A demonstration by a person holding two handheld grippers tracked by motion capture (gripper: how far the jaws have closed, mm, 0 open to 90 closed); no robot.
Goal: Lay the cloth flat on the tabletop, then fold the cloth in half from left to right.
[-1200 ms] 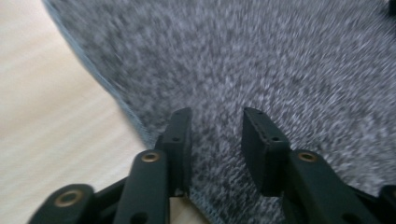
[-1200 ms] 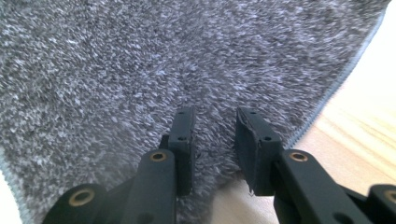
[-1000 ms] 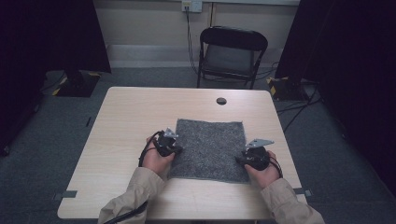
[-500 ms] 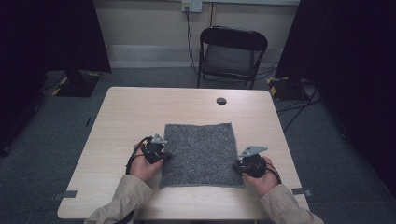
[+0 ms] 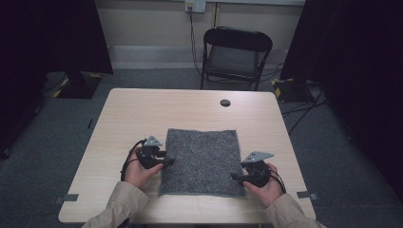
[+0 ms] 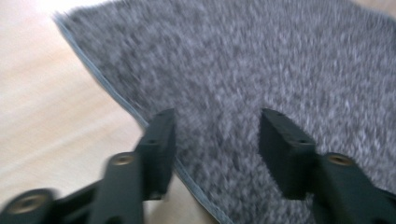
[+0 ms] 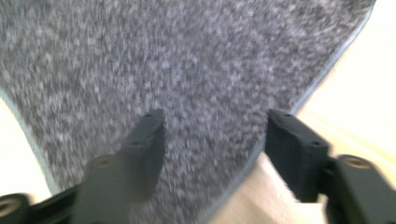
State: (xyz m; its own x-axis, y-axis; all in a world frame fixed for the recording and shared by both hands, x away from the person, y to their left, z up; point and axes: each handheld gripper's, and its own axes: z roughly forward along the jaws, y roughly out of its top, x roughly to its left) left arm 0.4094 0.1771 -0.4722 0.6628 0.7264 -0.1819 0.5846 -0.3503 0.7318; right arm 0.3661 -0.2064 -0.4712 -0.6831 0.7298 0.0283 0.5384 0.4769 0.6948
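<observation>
right gripper [image 5: 239, 176] at the near right edge of the flat grey felt cloth [image 5: 202, 160], jaws apart, having just opened; cloth edge lies between them, unclamped. left gripper [image 5: 167, 160] at the cloth's left edge, jaws likewise just opened, apart. cloth has been drawn nearer since earlier, lying flat on the pale wooden table [image 5: 142, 114].

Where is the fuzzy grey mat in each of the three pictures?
High view: the grey mat lies flat on the near half of the table, between the two grippers.
Left gripper view: the mat spreads across the top and right, its hemmed edge running diagonally past the left jaw.
Right gripper view: the mat spreads across the top and left.
Shared landmark: the mat's thin hemmed edge against pale wood.
</observation>
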